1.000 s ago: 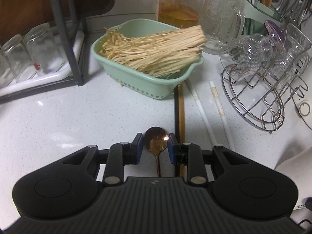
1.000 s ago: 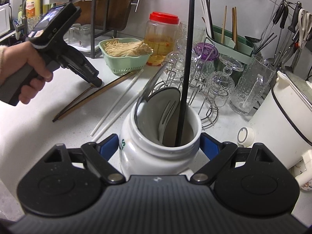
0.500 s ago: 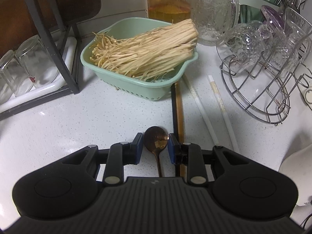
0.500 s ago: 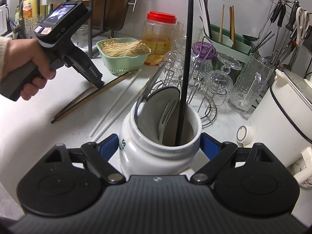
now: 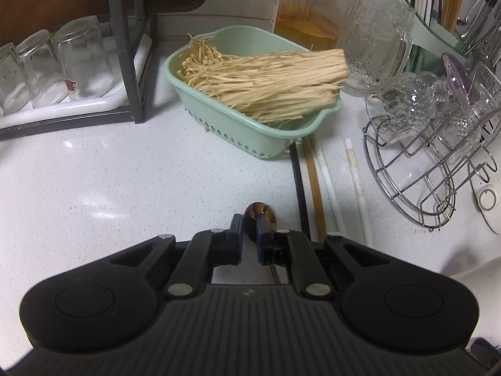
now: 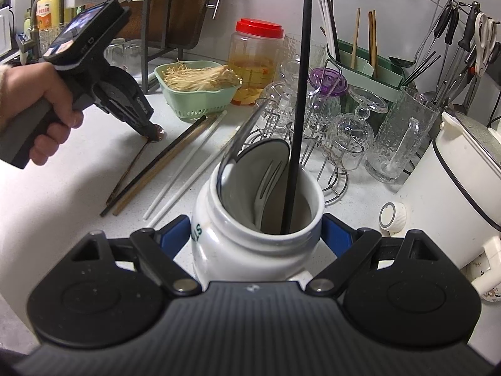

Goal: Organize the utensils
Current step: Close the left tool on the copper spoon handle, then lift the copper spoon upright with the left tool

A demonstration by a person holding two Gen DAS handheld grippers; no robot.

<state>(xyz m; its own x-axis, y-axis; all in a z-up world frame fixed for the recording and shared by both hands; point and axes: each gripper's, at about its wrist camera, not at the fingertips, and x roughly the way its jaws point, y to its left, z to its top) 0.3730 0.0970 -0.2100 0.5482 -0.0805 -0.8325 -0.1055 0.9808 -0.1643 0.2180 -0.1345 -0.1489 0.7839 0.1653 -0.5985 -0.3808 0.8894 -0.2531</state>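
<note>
I am closing my left gripper [image 5: 249, 228] on the copper spoon [image 5: 255, 211] lying on the white counter [image 5: 125, 188]. Its jaws have just been drawing together, and the spoon's neck is sitting between the blue pads, pinched or nearly so; the left wrist view leaves a sliver of counter showing there, so I cannot tell how firm the contact is. From that view only the dark, glossy bowl is peeking out past my fingertips. The right wrist view is giving what the first cannot — the spoon's whole thin handle trailing back from my left gripper [image 6: 155, 133] along the counter, beside a black chopstick [image 6: 153, 177] and a brown one, with two white chopsticks [image 6: 188, 169] just beyond.

My right gripper [image 6: 256, 235] is clamping the white ceramic jar [image 6: 250, 244] — blue pads pressing on both its sides. Standing in the jar are a tall black stick [image 6: 297, 109] and a grey slotted turner [image 6: 260, 172]. On the jar, only the green letters "LS" are readable.

Ahead of my left fingers a green basket [image 5: 250, 138] is holding pale enoki mushrooms [image 5: 269, 78], with a red-lidded jar [image 5: 310, 15] behind. To the right a wire rack [image 5: 416, 169] is carrying glassware.
</note>
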